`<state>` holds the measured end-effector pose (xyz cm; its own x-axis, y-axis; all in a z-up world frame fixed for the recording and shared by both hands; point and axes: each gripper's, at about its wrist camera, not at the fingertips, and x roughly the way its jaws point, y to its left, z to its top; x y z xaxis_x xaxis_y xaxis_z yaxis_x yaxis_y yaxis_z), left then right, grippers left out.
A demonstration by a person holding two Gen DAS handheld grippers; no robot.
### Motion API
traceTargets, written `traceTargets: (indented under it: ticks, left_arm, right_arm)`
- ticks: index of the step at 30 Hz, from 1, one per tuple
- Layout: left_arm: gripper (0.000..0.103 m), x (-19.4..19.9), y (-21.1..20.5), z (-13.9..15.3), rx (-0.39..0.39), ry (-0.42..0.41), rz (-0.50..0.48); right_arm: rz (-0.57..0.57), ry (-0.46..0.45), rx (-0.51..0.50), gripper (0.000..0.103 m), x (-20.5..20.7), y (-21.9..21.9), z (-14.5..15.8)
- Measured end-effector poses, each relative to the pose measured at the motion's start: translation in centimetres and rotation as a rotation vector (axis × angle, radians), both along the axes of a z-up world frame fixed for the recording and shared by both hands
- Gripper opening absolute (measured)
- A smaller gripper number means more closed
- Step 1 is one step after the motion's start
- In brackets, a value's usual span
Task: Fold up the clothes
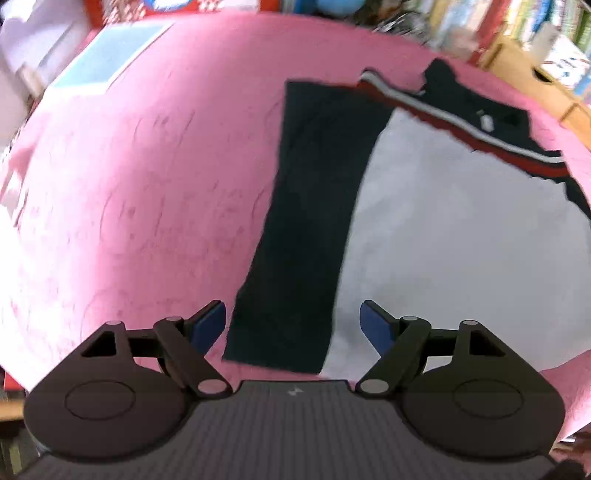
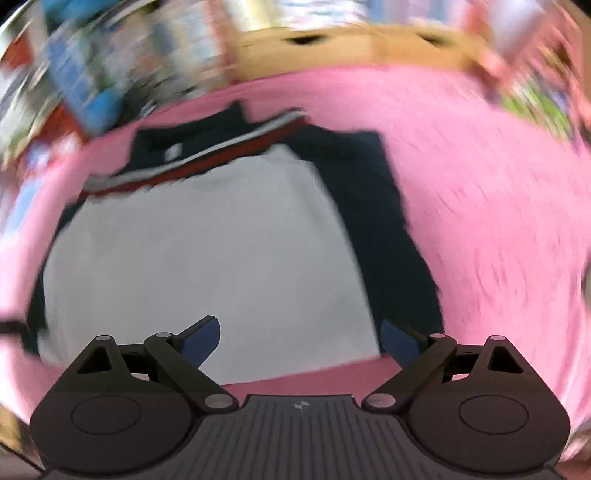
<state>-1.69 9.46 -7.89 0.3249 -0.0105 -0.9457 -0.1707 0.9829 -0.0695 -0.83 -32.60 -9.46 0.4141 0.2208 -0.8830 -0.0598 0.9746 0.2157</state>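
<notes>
Both my hand-held grippers, left [image 1: 291,328] and right [image 2: 299,341], gape empty above the shirt [image 1: 461,240]; its dark folded strip [image 1: 310,221] runs lengthwise away, nearer my left.

**Pink-covered worktop in a room crowded with books**

A pink textured cover [image 1: 140,192] spreads across the whole worktop, its surface faintly patterned and lit evenly from above, with a brighter patch toward the far left. On its far left corner lies a pale blue flat sheet [image 1: 107,55]. Behind the worktop stands a bookshelf [image 1: 480,22] packed with upright books, their spines blurred. In front of the shelf sits a light wooden box [image 1: 532,70] with a dark handle slot in its side; the right wrist view shows the same box [image 2: 351,48], heavily blurred. A red patterned box [image 1: 177,6] and a blue round object [image 1: 336,5] stand at the far edge.
</notes>
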Motion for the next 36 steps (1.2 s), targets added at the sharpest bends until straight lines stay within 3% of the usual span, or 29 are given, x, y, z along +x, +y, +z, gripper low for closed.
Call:
traceTargets:
  ticks: [2, 8, 12, 17, 20, 24, 26, 29, 31, 32, 34, 36]
  left_arm:
    - [0.079, 0.0, -0.5, 0.7, 0.013, -0.027, -0.032]
    - [0.08, 1.1, -6.2, 4.5, 0.029, -0.168, -0.289]
    - [0.08, 2.3, -11.3, 5.1, -0.028, -0.191, -0.442]
    - [0.082, 1.8, -17.7, 2.6, 0.006, -0.17, -0.603]
    - [0.083, 1.8, -19.6, -0.1, 0.039, -0.097, -0.616]
    - [0.093, 0.7, -20.3, -2.0, 0.088, -0.07, -0.641]
    - [0.094, 0.3, -20.3, -2.4, 0.098, -0.066, -0.652]
    - [0.097, 0.4, -20.3, -2.5, 0.088, -0.053, -0.647]
    - [0.099, 0.5, -20.3, -2.6, 0.086, -0.047, -0.646]
    - [0.099, 0.5, -20.3, -2.6, 0.089, -0.045, -0.648]
    - [0.099, 0.7, -20.5, -2.7, 0.091, -0.036, -0.646]
    - [0.096, 1.4, -20.4, -1.8, 0.071, -0.042, -0.632]
  right_arm:
    - [-0.116, 0.026, 0.074, 0.094, -0.1, -2.5, -0.6]
    - [-0.431, 0.073, 0.299, 0.09, -1.7, -9.9, -3.2]
    - [-0.499, 0.077, 0.438, 0.086, -2.4, -11.9, -4.9]
    - [-0.531, 0.075, 0.55, 0.085, -2.1, -12.5, -6.8]
    - [-0.476, 0.014, 0.485, 0.084, -1.3, -11.6, -6.5]
    - [-0.262, -0.095, 0.19, 0.084, -0.5, -7.6, -5.5]
    - [-0.18, -0.143, 0.122, 0.086, -0.5, -6.1, -5.8]
    - [-0.164, -0.174, 0.16, 0.086, 0.2, -6.4, -6.1]
    - [-0.156, -0.159, 0.23, 0.07, 0.7, -7.2, -6.0]
    - [-0.13, -0.132, 0.273, 0.052, 0.7, -7.7, -5.8]
    - [-0.079, -0.08, 0.36, 0.049, 0.7, -8.7, -5.4]
    - [0.065, -0.045, 0.284, 0.049, -0.2, -8.0, -4.7]
